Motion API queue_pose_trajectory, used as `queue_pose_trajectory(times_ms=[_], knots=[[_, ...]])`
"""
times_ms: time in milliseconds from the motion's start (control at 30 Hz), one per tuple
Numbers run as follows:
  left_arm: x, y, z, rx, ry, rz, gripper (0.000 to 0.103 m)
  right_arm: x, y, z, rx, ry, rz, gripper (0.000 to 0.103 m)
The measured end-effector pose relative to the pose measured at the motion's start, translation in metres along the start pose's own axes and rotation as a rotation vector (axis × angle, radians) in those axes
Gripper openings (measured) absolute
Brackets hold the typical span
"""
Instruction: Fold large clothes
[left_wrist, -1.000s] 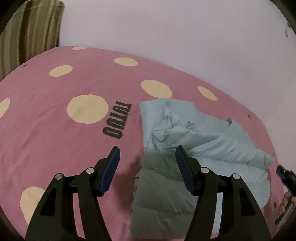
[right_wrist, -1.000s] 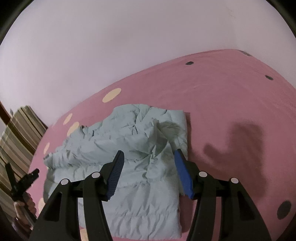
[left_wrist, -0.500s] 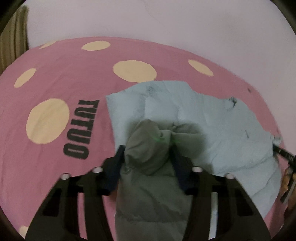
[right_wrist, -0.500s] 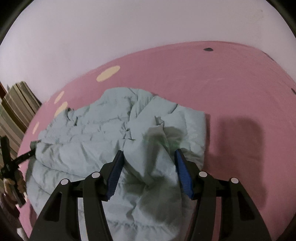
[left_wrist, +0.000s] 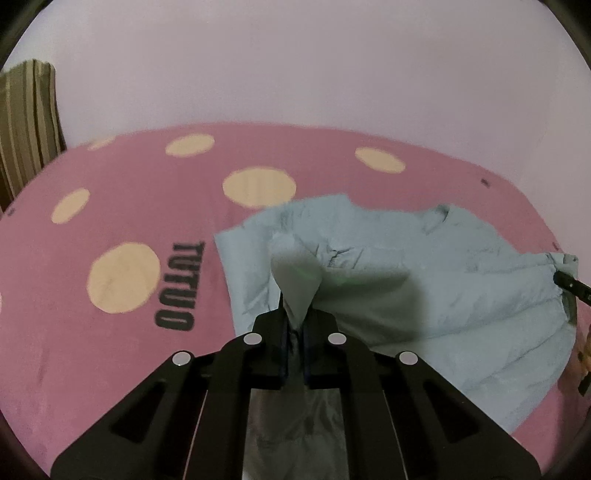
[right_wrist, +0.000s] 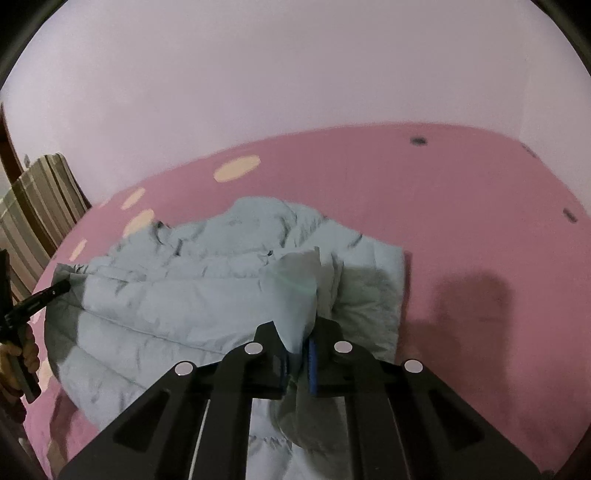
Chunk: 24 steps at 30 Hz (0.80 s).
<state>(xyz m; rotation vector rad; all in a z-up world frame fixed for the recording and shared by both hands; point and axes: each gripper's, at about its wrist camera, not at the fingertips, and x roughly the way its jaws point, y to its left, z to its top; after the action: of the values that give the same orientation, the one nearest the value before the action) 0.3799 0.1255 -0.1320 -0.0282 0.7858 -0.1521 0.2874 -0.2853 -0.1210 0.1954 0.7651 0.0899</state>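
Left wrist view: left gripper (left_wrist: 294, 328) is clamped on a bunched corner of the pale blue jacket (left_wrist: 443, 280), which spreads toward 2 o'clock over the pink spotted blanket (left_wrist: 110, 350). Right gripper (right_wrist: 297, 350) likewise pinches jacket fabric, the rest lying toward 10 o'clock

**Colours and patterns as found**

Your garment is a pale blue-grey quilted jacket (left_wrist: 436, 280), plain, turning grey-green where shadow falls at frame centre. It lies on a pink bedcover (left_wrist: 74, 350) printed with cream polka dots and black lettering "TUTUO" (left_wrist: 179, 286) at left of centre; small dark specks mark its right side. Your left gripper (left_wrist: 294, 328) and right gripper (right_wrist: 298, 343) are black with silver rivets and blue pads. The wall (left_wrist: 295, 66) is plain pale lilac. At upper left stands brown-and-tan striped fabric (left_wrist: 26, 122).
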Motion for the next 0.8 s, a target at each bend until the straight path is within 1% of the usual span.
queue_pose_trajectory(times_ms=[133,200,333,433,533,600,733,800], knots=[[-0.018,-0.003,0.021,0.000,-0.068,0.017,0.005,-0.018,0.007,0.020,-0.021,-0.065,0.000,0.007],[-0.020,-0.004,0.034,-0.001,-0.092,0.031,0.005,-0.018,0.012,0.033,-0.028,-0.086,-0.007,0.007],[-0.005,-0.006,0.068,-0.003,-0.112,0.070,0.005,-0.003,0.017,0.069,-0.023,-0.128,-0.025,0.007],[0.018,-0.008,0.088,-0.003,-0.112,0.109,0.005,0.016,0.018,0.089,-0.022,-0.131,-0.038,0.007],[0.054,-0.008,0.098,-0.002,-0.076,0.156,0.005,0.053,0.014,0.106,0.003,-0.095,-0.048,0.007],[0.076,-0.008,0.098,0.003,-0.046,0.179,0.005,0.076,0.010,0.107,0.018,-0.060,-0.058,0.007],[0.120,-0.006,0.088,0.014,0.013,0.220,0.005,0.122,0.002,0.098,0.019,0.017,-0.093,0.007],[0.139,-0.003,0.080,0.021,0.042,0.239,0.005,0.137,-0.002,0.092,0.020,0.044,-0.103,0.007]])
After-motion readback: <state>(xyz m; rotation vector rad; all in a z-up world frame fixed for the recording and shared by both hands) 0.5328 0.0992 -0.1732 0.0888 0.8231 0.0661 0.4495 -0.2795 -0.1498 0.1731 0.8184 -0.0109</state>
